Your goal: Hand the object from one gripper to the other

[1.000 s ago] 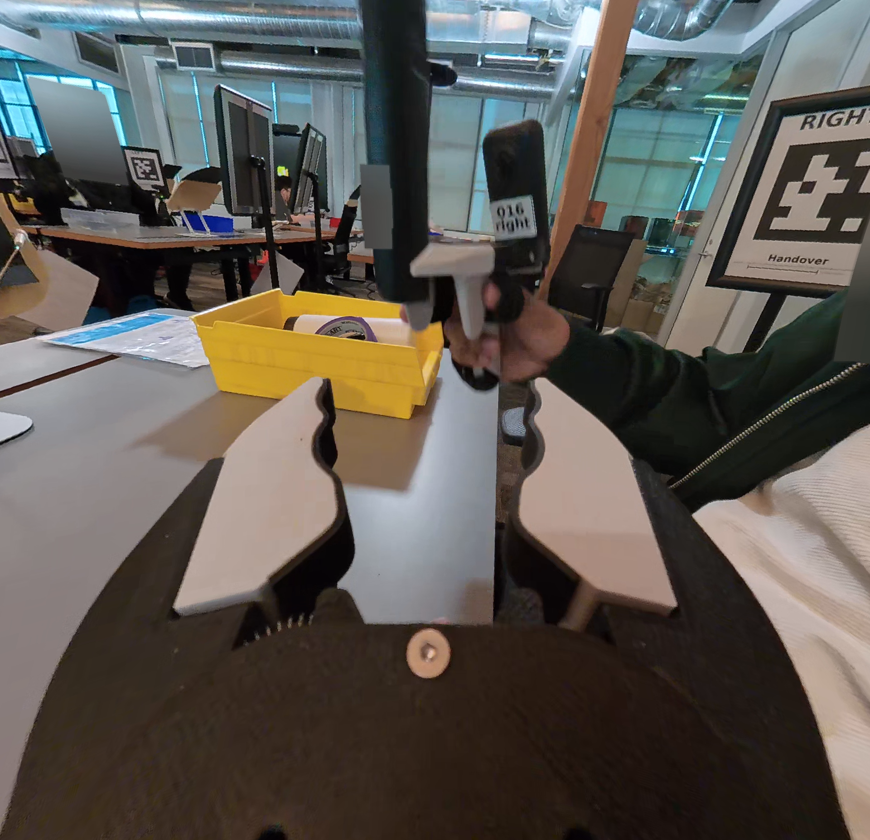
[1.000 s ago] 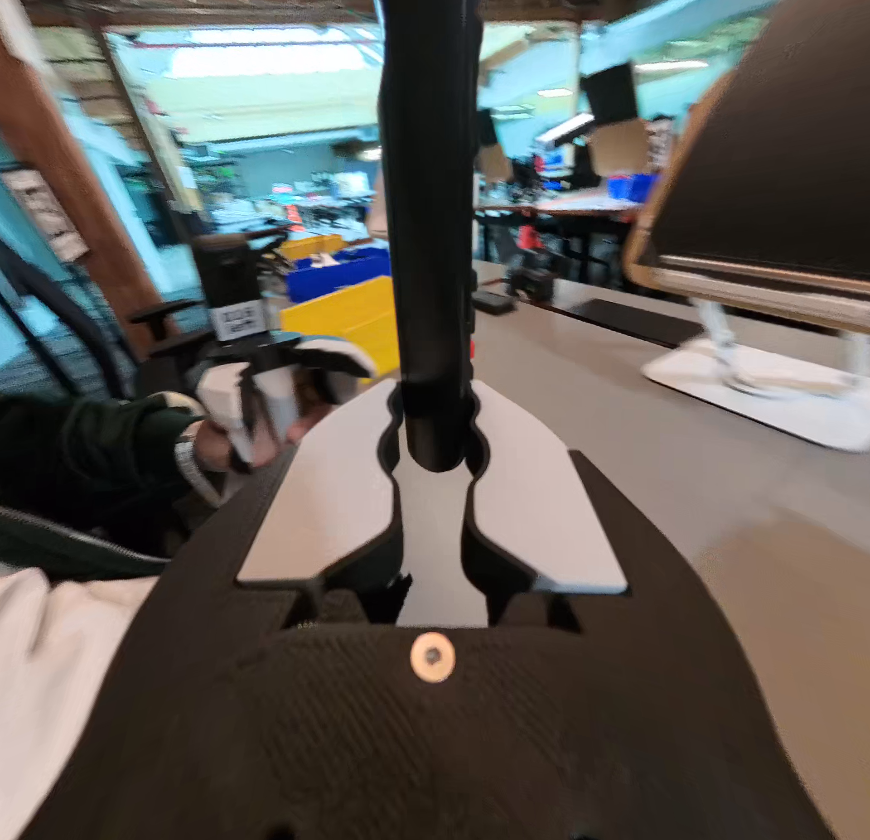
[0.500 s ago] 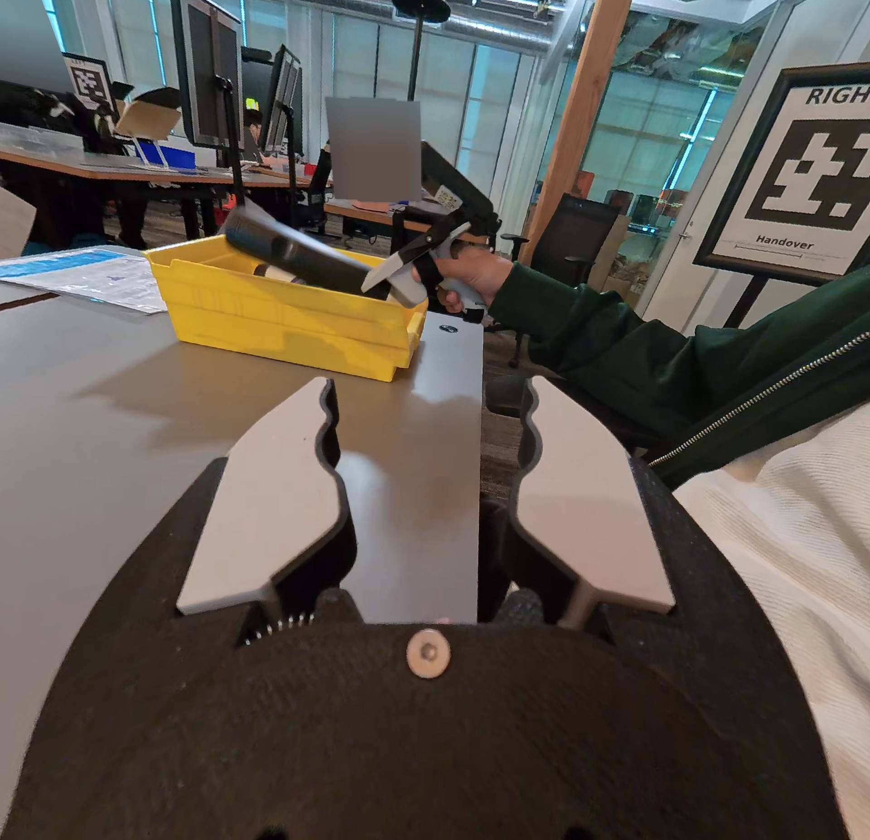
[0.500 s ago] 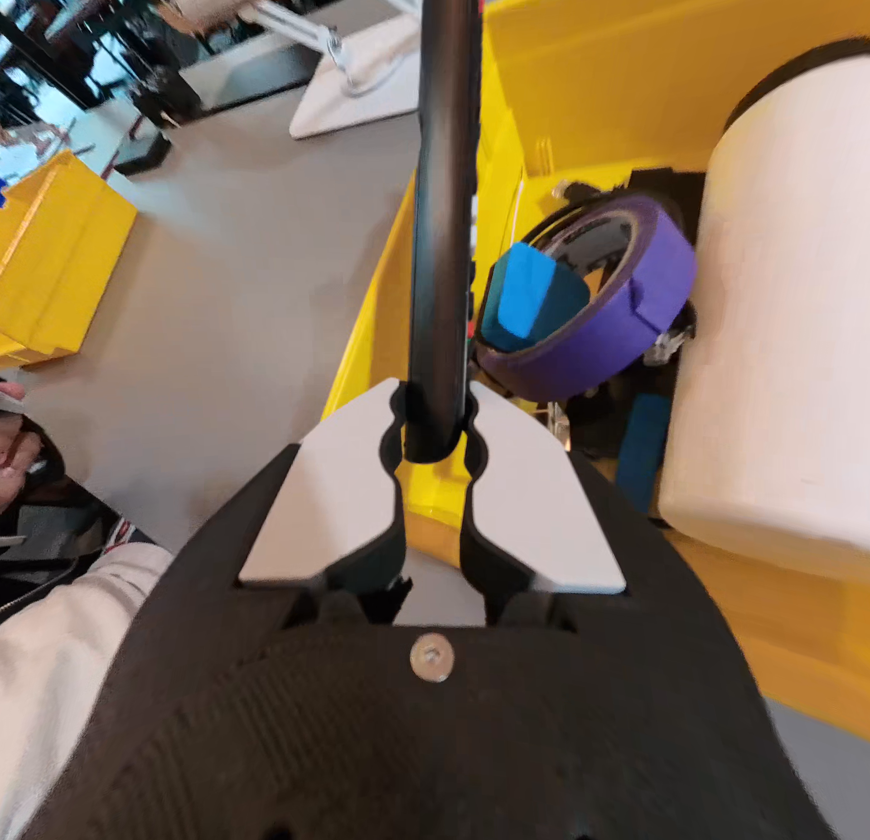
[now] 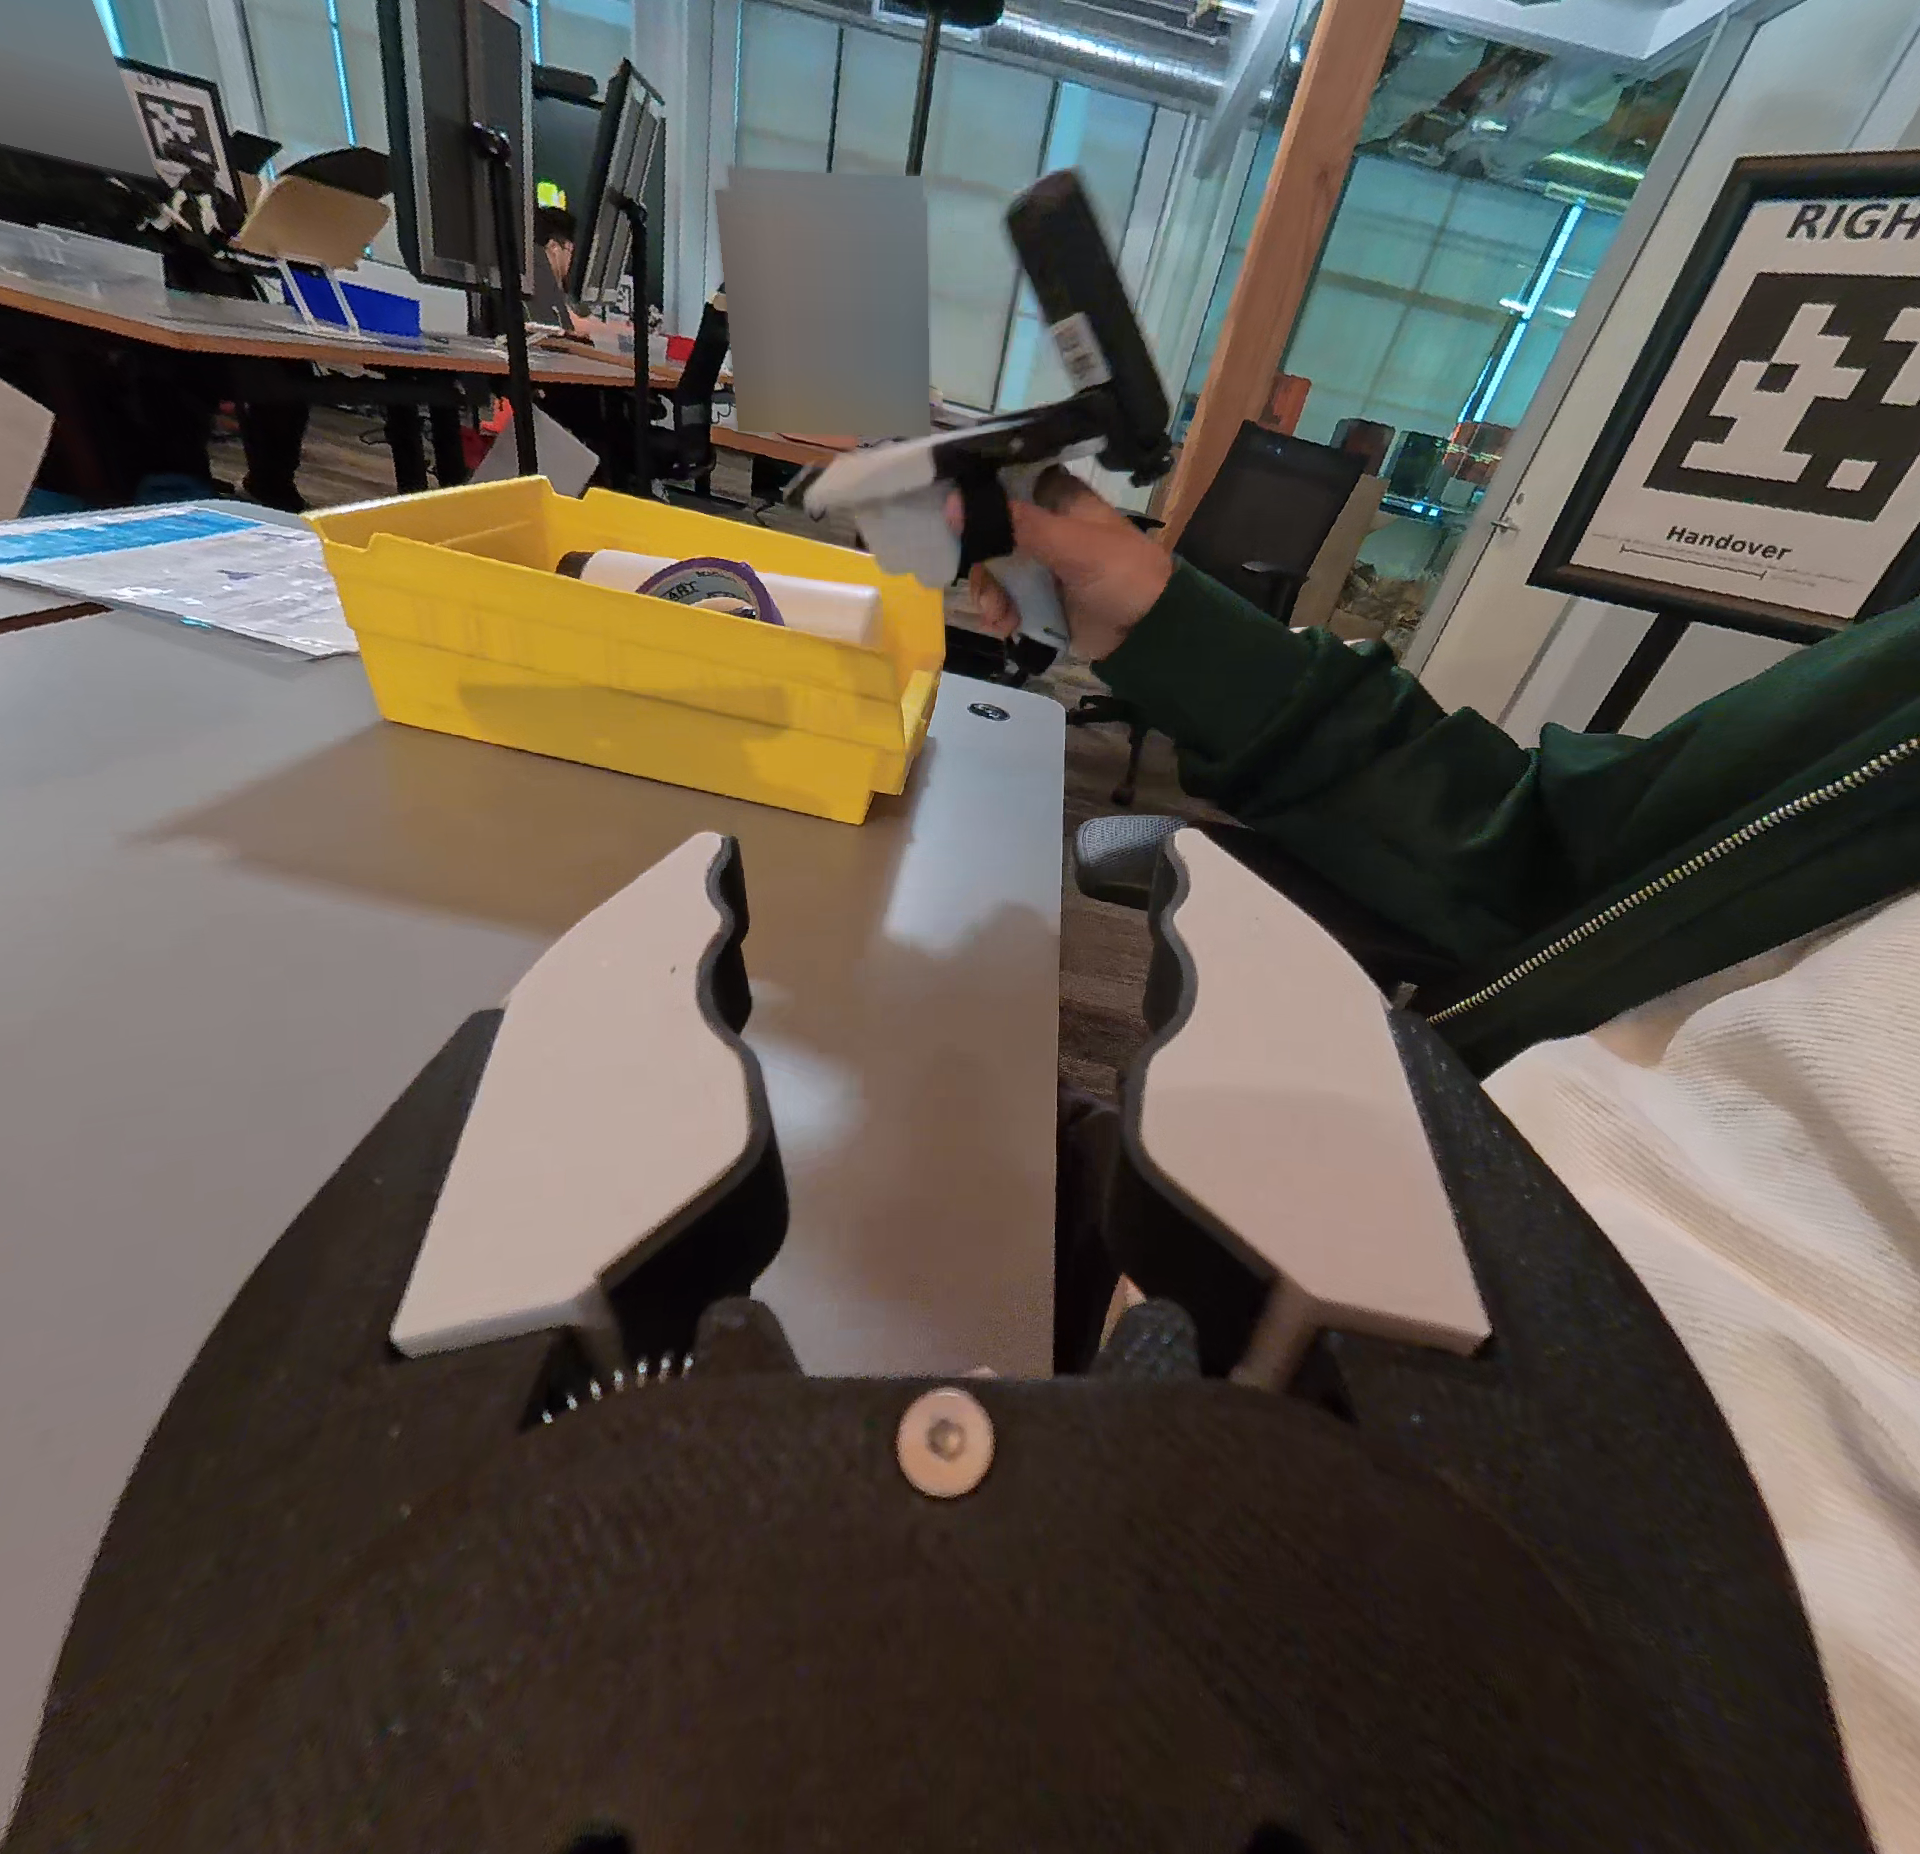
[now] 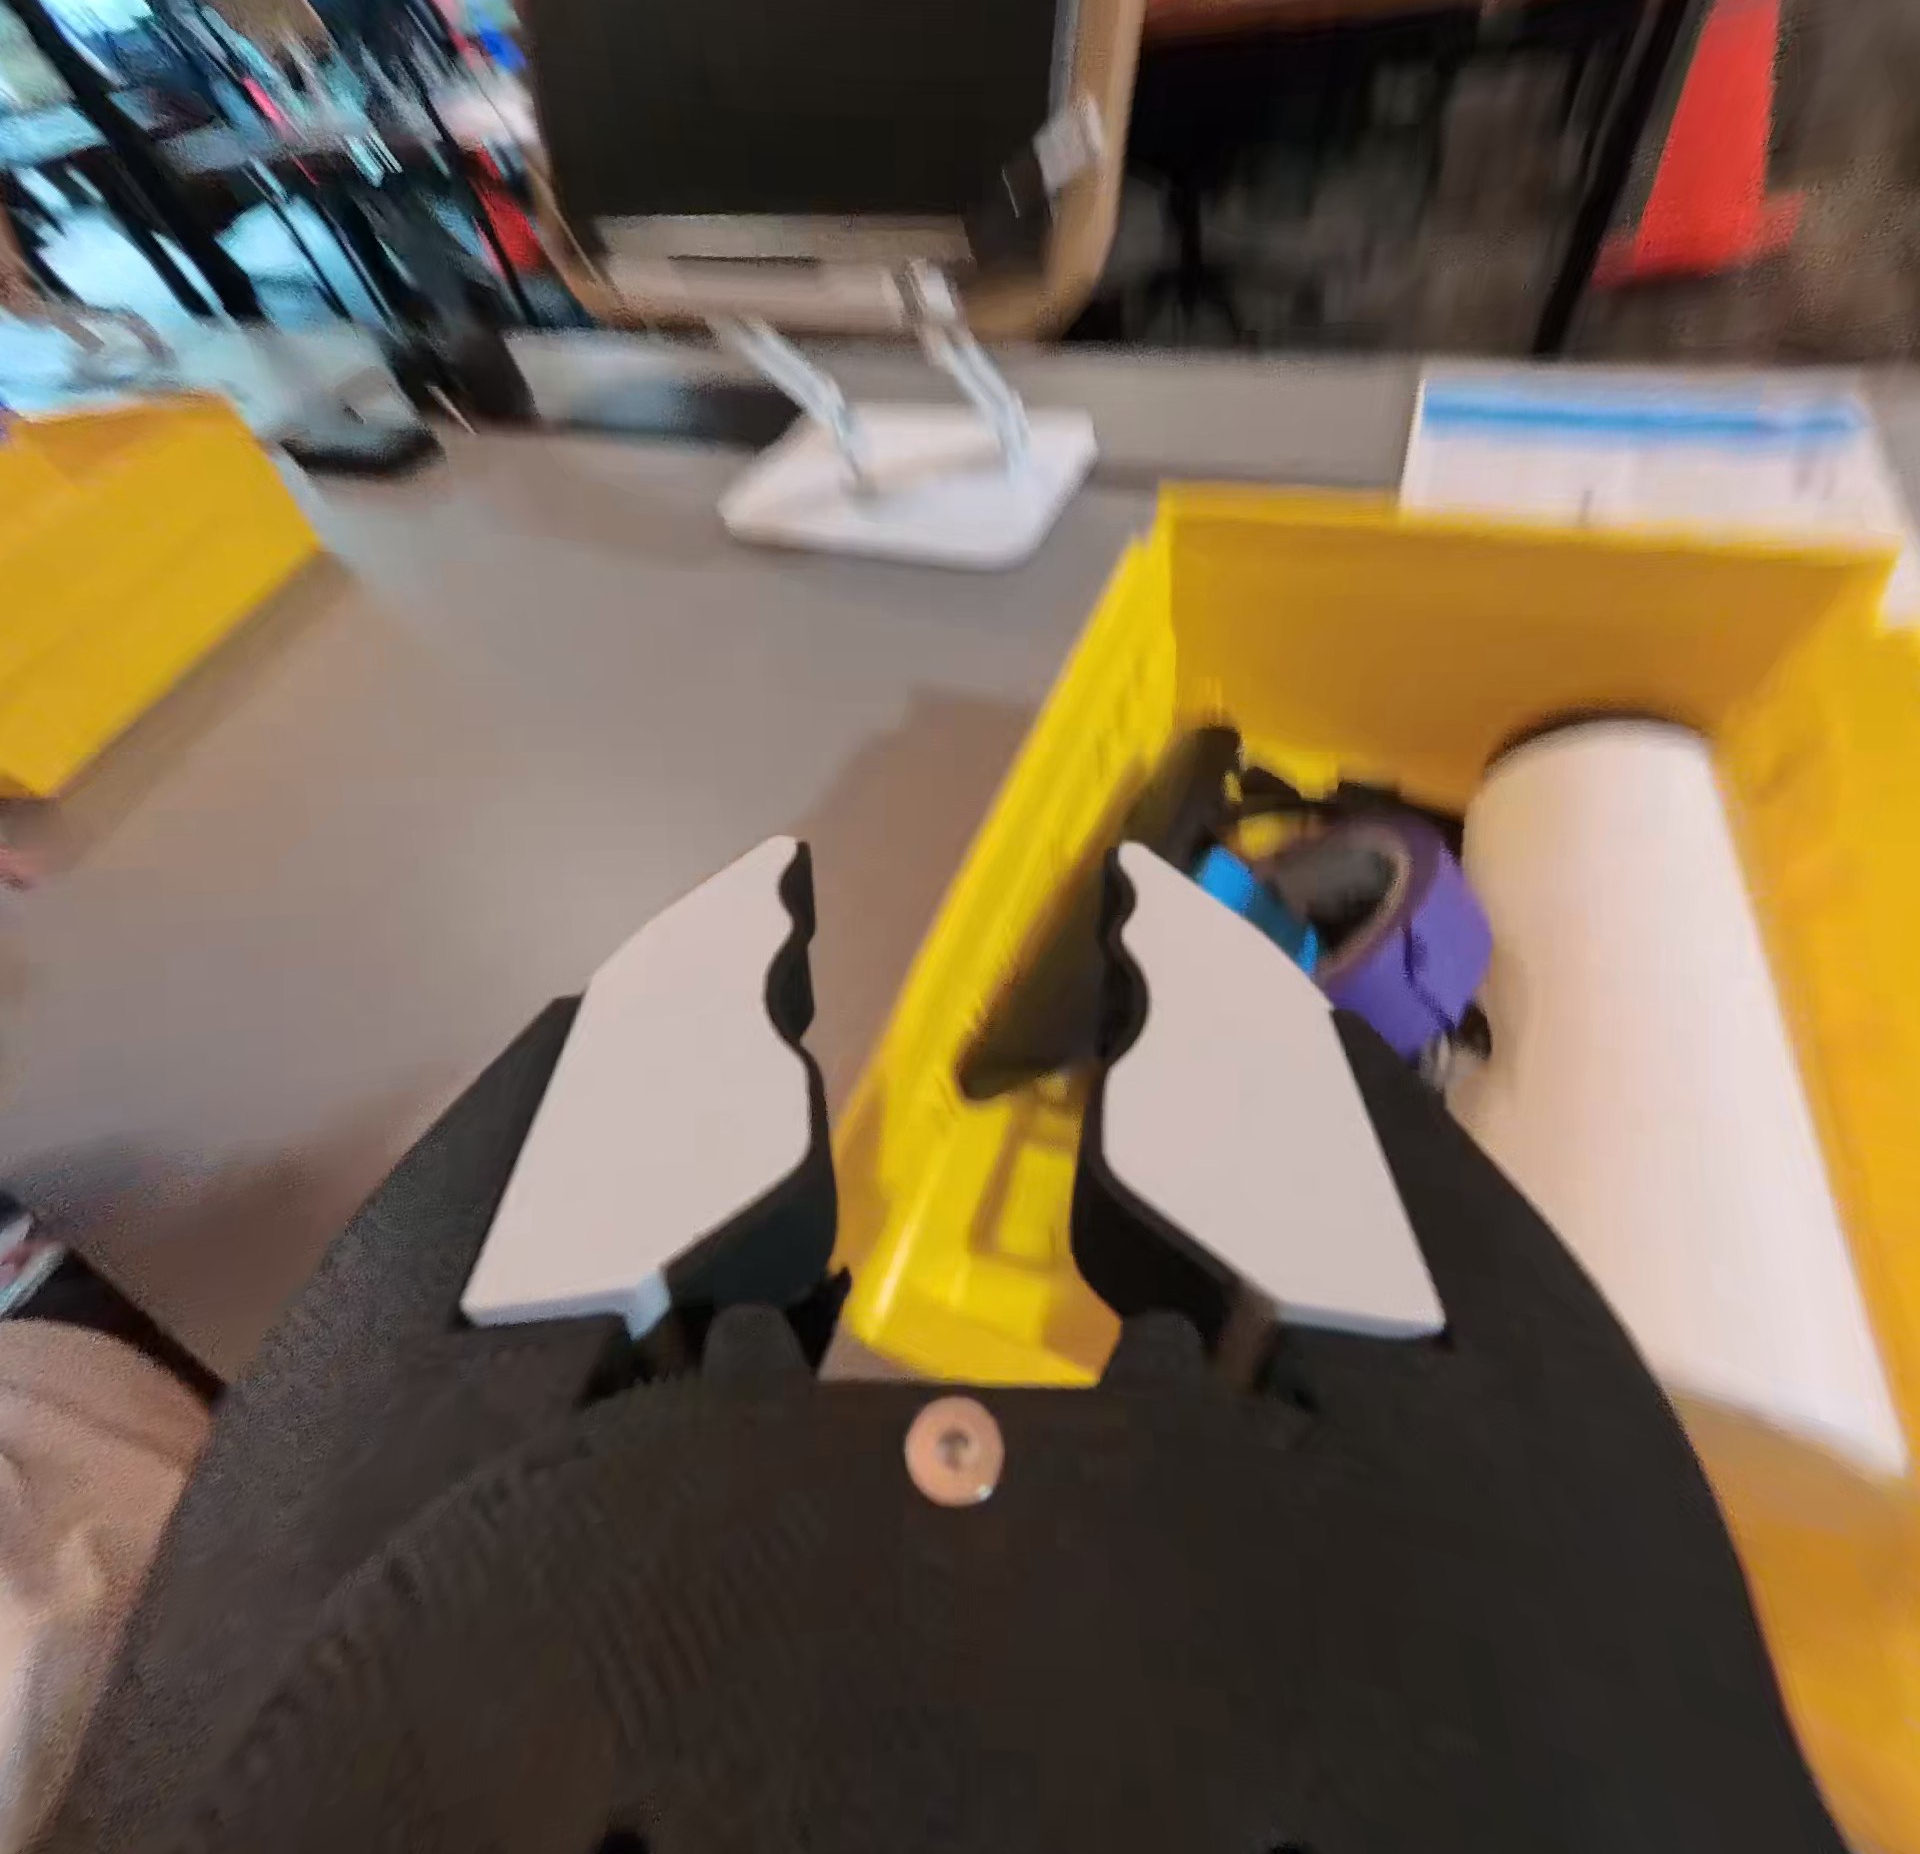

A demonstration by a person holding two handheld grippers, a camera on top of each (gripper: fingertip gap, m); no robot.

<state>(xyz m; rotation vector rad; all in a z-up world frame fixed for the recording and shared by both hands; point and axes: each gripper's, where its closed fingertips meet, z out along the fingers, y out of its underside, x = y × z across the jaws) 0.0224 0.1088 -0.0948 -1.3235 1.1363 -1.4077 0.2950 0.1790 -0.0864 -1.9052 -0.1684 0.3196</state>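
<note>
Right gripper, jaws standing apart and empty, hovering over yellow bin holding dark object; left gripper gaping empty nearside; withdrawing straight upward advised

left wrist view – low over table, faces bin | right wrist view – close above bin, looking in

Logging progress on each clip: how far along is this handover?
Done: the black tube lies in the yellow bin, beside the purple tape. In hand: nothing; the right gripper is open above the bin, the left gripper open over the table. Left: seemingly only pulling away.
</note>
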